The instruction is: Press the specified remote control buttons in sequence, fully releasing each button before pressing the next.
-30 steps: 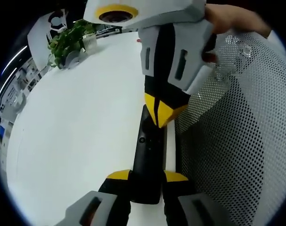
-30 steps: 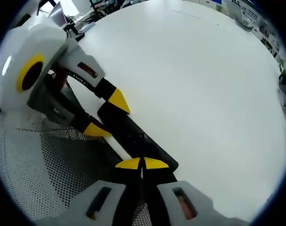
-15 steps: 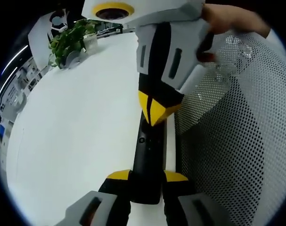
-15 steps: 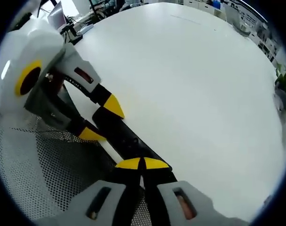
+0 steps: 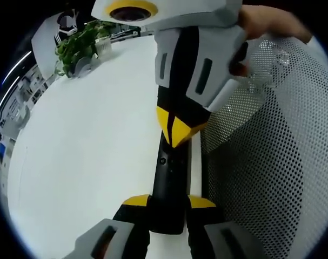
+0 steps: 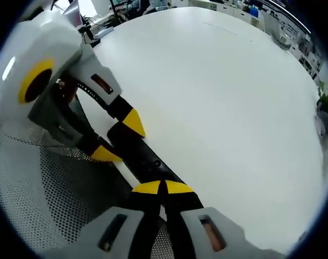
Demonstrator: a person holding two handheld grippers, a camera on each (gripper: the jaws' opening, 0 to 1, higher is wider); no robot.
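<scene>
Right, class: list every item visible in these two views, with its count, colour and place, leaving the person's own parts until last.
remote control: one, black, lying at the table's edge beside the mesh, clamped at one end.
table: one, white, round, under the remote control.
mesh surface: one, white, perforated, beside the table.
potted plant: one, green, far side of the table.
left gripper: one, yellow-tipped, shut on the remote control.
right gripper: one, yellow-tipped, jaws together, tips at the remote control.
hand: one, behind the right gripper.
</scene>
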